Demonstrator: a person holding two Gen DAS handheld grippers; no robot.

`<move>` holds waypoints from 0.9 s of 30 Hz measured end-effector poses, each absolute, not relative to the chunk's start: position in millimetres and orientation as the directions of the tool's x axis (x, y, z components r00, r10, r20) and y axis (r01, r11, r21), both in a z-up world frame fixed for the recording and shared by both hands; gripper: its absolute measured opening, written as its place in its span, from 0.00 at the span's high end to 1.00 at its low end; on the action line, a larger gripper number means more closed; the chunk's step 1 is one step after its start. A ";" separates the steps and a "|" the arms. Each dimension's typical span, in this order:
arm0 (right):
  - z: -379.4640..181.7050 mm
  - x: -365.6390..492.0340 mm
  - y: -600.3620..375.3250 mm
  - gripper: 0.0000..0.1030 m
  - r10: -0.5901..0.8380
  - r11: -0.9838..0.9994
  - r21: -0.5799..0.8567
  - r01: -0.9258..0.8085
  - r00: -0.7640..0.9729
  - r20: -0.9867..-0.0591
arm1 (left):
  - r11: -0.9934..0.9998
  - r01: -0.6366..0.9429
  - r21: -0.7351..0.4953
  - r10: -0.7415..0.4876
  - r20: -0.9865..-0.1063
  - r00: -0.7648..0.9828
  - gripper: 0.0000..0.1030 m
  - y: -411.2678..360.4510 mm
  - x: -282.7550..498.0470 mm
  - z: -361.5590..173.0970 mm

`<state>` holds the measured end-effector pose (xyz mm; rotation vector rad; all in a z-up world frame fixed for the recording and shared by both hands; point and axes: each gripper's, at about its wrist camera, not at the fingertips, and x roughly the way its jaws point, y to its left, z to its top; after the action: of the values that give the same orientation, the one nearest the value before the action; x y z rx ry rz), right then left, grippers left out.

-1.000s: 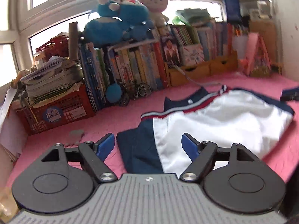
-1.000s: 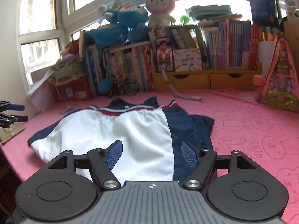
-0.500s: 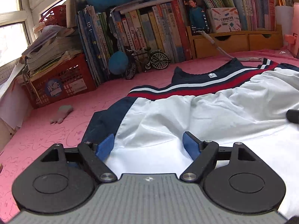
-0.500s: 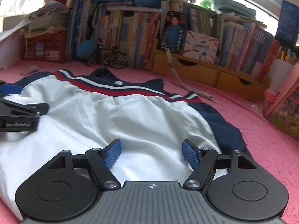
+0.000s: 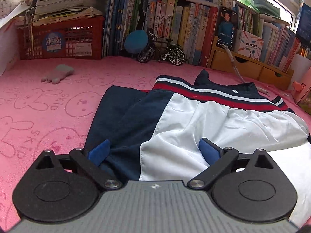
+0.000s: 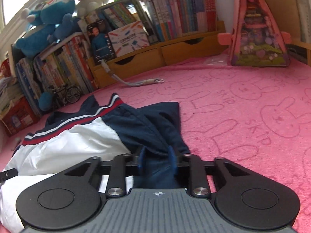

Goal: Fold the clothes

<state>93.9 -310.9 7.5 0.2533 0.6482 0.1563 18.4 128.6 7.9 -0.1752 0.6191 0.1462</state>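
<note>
While the right gripper (image 6: 156,158) is clamped on the navy sleeve (image 6: 155,128) at the garment's right edge, the left gripper (image 5: 153,151) stands wide apart, its jaws having just been opening, with navy and white cloth lying between the pads but unpinched. The jacket (image 5: 204,116) lies flat on the pink blanket (image 5: 48,106), its long axis running from nine to three o'clock; its left sleeve (image 5: 116,116) lies at twelve o'clock, just ahead of the left gripper.

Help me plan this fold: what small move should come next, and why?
Probably close the left hand-held gripper on the jacket. Its jaws have just been opening and straddle the hem without pinching it, while the right hand-held gripper has just closed on the navy sleeve side.
</note>
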 end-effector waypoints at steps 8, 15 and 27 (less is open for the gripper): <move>42.6 79.5 -250.8 0.83 0.193 0.980 0.054 -0.193 0.838 -0.511 | 0.975 -0.189 -0.114 0.086 -0.591 0.802 0.03 126.8 19.7 8.0; 36.1 127.3 -155.6 0.81 0.386 0.898 0.059 -0.436 0.717 -0.581 | 0.975 -0.189 -0.117 0.084 -0.591 0.802 0.02 126.5 19.6 7.9; 18.1 156.5 -205.1 0.88 0.064 0.997 0.005 -0.075 0.814 -0.578 | 0.979 -0.201 -0.034 0.157 -0.505 0.849 0.13 102.7 2.9 25.8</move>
<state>156.5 -205.1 18.1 -0.0187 0.6158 0.0738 2.9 102.7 25.8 -0.0866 0.5245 0.1891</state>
